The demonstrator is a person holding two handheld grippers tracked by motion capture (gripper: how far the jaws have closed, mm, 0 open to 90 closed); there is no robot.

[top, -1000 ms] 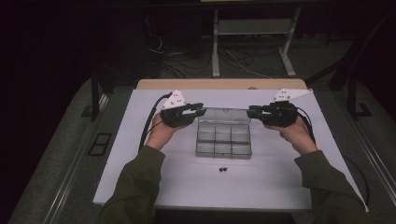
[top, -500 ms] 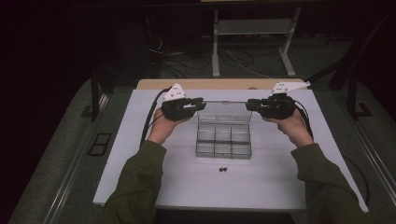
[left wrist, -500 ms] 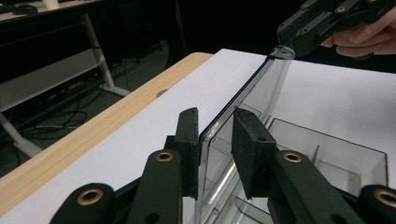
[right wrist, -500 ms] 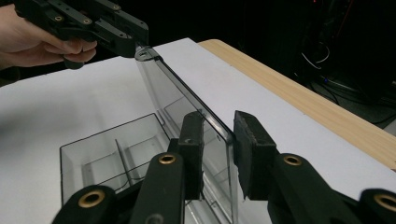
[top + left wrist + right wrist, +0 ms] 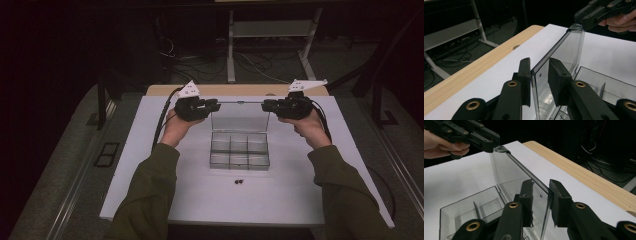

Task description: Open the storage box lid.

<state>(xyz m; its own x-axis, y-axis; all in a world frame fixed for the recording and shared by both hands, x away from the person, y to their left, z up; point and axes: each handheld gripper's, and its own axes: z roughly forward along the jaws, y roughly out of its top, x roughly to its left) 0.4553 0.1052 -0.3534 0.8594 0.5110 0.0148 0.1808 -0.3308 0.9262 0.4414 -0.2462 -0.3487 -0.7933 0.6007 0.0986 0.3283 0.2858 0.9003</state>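
In the high view, a clear box point(image 5: 239, 156) is sitting on the white desk point(image 5: 150, 150), its lid point(image 5: 240, 116) standing upright at the box's far edge. The left hand-held gripper point(image 5: 216, 105) is meeting the lid's top left corner and the right hand-held gripper point(image 5: 265, 105) its top right corner. Two small dark bits point(image 5: 238, 181) are lying just in front of the box.

In the left gripper view, the left hand-held gripper point(image 5: 540, 80) is straddling the near end of the lid point(image 5: 564, 52); the left pad is lying against the lid, while the right pad is standing a little off it. The other hand-held gripper point(image 5: 580, 21) is sitting at the lid's far corner.

In the right gripper view, the right hand-held gripper point(image 5: 541, 202) is pinching the lid's point(image 5: 511, 175) edge, with the right pad touching it. The box point(image 5: 469, 207) is lying open to the left of the lid, and the left hand-held gripper point(image 5: 491, 145) is holding the lid's far corner.
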